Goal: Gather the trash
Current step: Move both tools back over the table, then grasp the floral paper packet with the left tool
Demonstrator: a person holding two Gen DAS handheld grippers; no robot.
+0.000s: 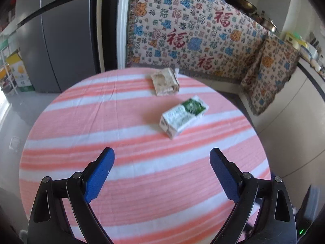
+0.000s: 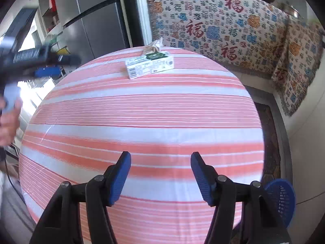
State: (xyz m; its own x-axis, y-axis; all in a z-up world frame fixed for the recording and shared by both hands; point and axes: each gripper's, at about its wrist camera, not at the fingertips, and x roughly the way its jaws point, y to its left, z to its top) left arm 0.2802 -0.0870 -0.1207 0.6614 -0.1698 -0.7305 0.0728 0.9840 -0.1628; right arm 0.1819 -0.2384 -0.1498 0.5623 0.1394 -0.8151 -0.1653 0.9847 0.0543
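Carton (image 1: 183, 116): boxy, green-white, lying flat | wrapper (image 1: 165, 81): crinkled, beyond it | desk (image 1: 142, 183): round, striped cloth | left tongs (image 1: 161, 156), right tongs (image 2: 160, 159): spread, empty

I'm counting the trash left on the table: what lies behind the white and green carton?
Behind the carton lies a crumpled beige wrapper, apart from it on the striped tablecloth. From the right wrist view the carton hides most of the wrapper; what is under either stays unseen.
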